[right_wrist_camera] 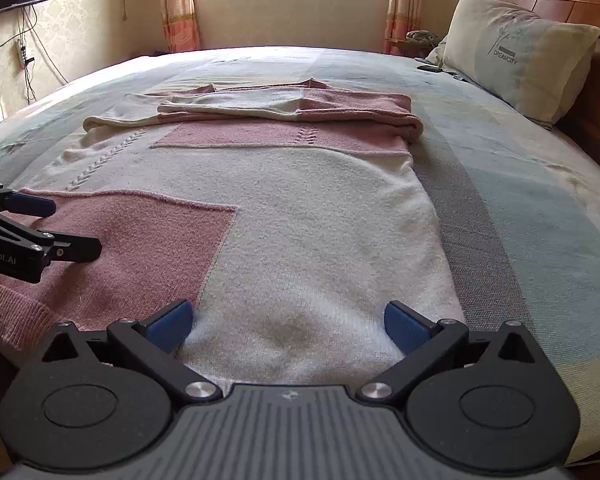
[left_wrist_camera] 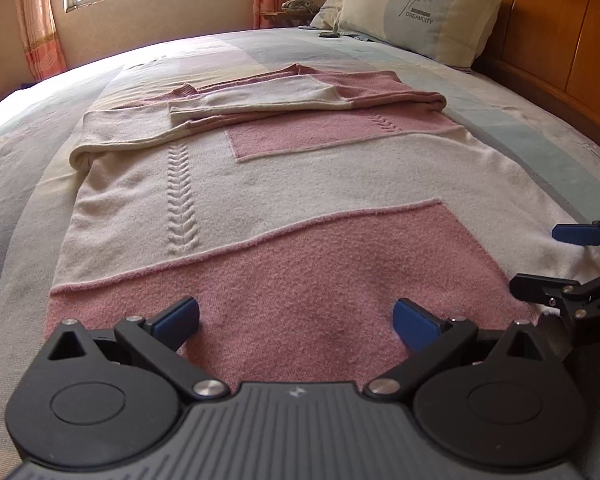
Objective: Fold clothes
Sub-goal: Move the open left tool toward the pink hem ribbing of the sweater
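Your left gripper [left_wrist_camera: 296,320] sat low over pink part of sweater [left_wrist_camera: 284,184], fingers spread wide, holding nothing. Your right gripper [right_wrist_camera: 286,326] sat over white part, fingers spread too. Sweater lay flat on bed [right_wrist_camera: 540,208], both sleeves folded across top.

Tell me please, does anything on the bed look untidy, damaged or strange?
Nothing looks damaged. The sweater lies flat on the bed, both sleeves folded across its chest. Only the cream sleeve sits slightly untidy: it bunches at the side edge. Left gripper and right gripper are open near the hem.
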`<state>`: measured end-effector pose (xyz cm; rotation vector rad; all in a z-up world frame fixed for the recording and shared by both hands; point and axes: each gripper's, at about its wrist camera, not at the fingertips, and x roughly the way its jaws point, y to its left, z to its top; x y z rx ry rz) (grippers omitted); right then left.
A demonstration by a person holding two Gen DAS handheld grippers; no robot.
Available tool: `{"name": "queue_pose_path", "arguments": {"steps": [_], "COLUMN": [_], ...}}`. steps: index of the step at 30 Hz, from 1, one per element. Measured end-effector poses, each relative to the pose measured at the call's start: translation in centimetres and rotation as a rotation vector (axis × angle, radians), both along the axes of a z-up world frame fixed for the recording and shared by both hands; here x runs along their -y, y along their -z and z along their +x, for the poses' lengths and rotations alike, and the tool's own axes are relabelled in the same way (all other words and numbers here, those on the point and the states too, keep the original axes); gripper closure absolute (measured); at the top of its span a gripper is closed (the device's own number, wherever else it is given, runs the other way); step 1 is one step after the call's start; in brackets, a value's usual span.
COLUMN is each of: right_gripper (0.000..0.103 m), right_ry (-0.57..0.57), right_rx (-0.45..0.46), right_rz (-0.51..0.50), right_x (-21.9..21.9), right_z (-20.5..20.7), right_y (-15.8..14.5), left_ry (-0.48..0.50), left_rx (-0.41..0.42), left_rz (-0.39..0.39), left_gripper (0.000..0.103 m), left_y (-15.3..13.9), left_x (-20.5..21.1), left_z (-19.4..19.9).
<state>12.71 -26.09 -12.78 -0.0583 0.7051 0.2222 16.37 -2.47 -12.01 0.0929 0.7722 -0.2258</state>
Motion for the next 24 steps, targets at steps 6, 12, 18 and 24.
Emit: {"name": "queue_pose_path", "arguments": {"steps": [6,12,18,24], "right_gripper": [0.0,0.0,0.0,0.0], "right_ry": [0.0,-0.028,-0.023,-0.024], "right_rx": [0.0,0.071,0.08,0.092], "right_rz": [-0.016,-0.01,-0.012,-0.021], "right_x": [-0.1,0.3,0.3,0.3], "right_z": [-0.5,-1.8,-2.0,-2.3], "right_y": [0.0,0.7,0.8,0.8], "left_ry": [-0.098,-0.117,-0.133,-0.124], "left_rx": [-0.075,-0.079,-0.085,-0.083], "left_rz": [-0.026,-0.031,-0.012,-0.015], "left_gripper": [0.001,0.001,0.001,0.001], "left_y": [0.1,-0.8,-0.1,-0.6], "left_x": [-2.4,-2.3,-1.9,-2.0], "left_z": [-0.4,-0.2,1.1,-0.8]}}
